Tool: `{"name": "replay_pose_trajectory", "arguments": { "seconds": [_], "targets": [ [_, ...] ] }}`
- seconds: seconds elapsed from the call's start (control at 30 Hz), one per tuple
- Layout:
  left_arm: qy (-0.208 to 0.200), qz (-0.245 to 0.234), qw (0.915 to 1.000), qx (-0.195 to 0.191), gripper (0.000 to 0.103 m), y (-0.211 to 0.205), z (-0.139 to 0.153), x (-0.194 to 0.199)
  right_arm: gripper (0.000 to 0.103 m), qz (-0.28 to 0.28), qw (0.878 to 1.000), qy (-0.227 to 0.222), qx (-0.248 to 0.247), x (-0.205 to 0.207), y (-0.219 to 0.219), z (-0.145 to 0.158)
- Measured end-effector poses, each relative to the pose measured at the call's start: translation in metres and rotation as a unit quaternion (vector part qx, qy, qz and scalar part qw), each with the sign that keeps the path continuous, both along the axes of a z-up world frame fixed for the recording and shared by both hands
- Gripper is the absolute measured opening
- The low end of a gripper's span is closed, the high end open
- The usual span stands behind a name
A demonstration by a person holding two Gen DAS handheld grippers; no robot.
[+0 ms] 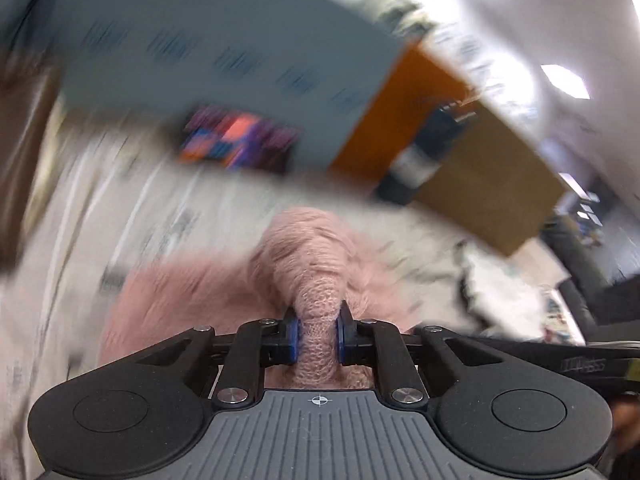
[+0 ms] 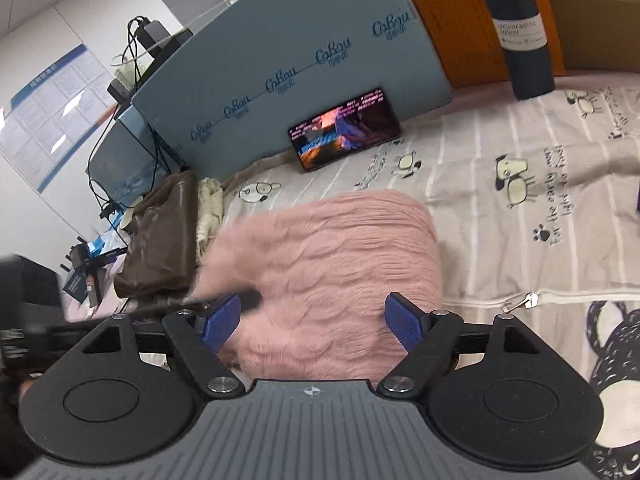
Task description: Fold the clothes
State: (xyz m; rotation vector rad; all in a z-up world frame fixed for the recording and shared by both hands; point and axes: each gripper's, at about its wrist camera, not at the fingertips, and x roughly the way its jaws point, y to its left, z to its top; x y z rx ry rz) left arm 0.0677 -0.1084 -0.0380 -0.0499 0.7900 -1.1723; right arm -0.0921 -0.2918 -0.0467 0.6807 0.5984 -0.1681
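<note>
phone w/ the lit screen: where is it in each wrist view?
Left wrist: phone upper centre-left, blurred, against the blue board, above the pink fuzzy garment.
Right wrist: phone upper centre, propped against the blue board, beyond the pink fuzzy garment.
Shared landmark: the blue board behind it.

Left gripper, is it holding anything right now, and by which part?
Yes. The left gripper is shut on a bunched fold of the fuzzy pink garment; which part of it cannot be told. The right gripper is open, holding nothing.

Printed bedsheet (image 2: 520, 152) bears pink sweater (image 2: 332, 248), phone (image 2: 344, 128) (propped) — bottle (image 2: 524, 40).
</note>
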Motion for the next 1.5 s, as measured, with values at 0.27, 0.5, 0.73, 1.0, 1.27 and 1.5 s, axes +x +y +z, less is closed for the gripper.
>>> {"name": "replay_pose_trajectory", "arguments": {
  "seconds": [0.27,0.5,0.73,1.0,1.27,1.5],
  "targets": [
    [-0.048,0.062,0.9966,0.024,0.015,0.014,0.002,0.027,0.079,0.016,0.999,-0.035,0.008,0.011,-0.002,0.019],
    [0.012,0.148,0.984,0.099,0.018,0.052,-0.043,0.05,0.079,0.061,0.997,-0.035,0.037,0.042,0.007,0.014],
    [0.009,0.147,0.9831,0.108,0.034,0.039,-0.048,0.055,0.078,0.043,0.998,0.036,0.002,0.077,0.006,-0.008],
    [0.045,0.183,0.9728,0.135,0.07,0.037,-0.063,0.069,0.079,0.016,0.993,0.107,0.037,0.089,-0.014,-0.047],
    [-0.047,0.16,0.9684,0.186,0.083,0.011,-0.062,0.06,0.083,0.006,0.99,0.12,-0.08,0.097,-0.002,-0.025],
    [-0.045,0.165,0.9674,0.187,0.093,0.011,-0.063,0.061,0.085,-0.015,0.98,0.164,-0.109,0.086,-0.015,-0.031]
  ]
}}
